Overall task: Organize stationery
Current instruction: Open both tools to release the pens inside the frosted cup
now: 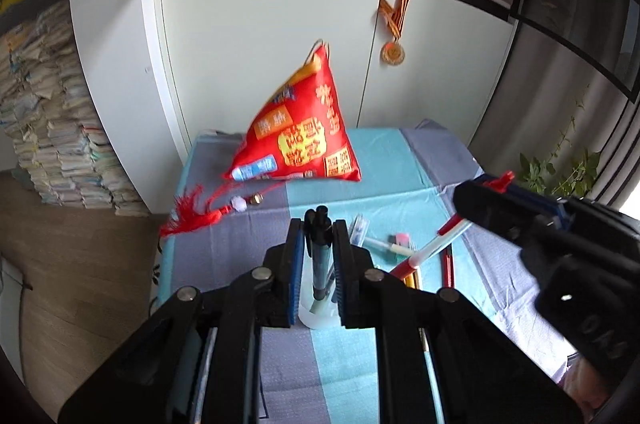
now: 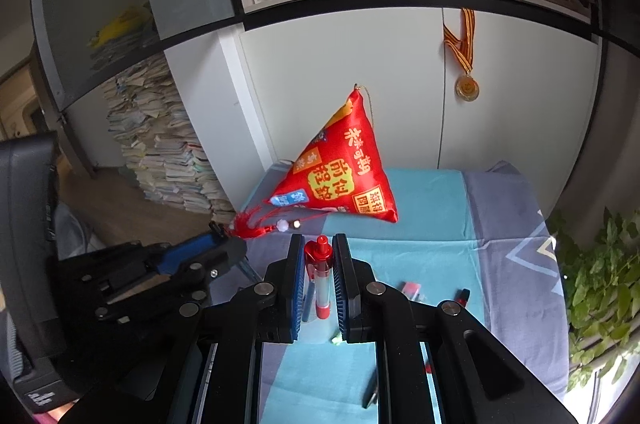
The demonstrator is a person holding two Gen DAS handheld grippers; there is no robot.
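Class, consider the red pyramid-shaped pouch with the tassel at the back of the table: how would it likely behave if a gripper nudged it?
The red pouch looks padded, so probably soft and light. It leans, so a nudge might tip it. Its tassel would likely trail limply.

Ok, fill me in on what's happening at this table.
A person is sorting stationery with a handheld gripper in each hand. The left gripper is shut on a black pen, held over a white cup. The right gripper is shut on a red pen, lifted off the table. More pens and small items lie loose on the blue and grey tablecloth. A red pyramid-shaped pouch with a tassel sits at the back, untouched.
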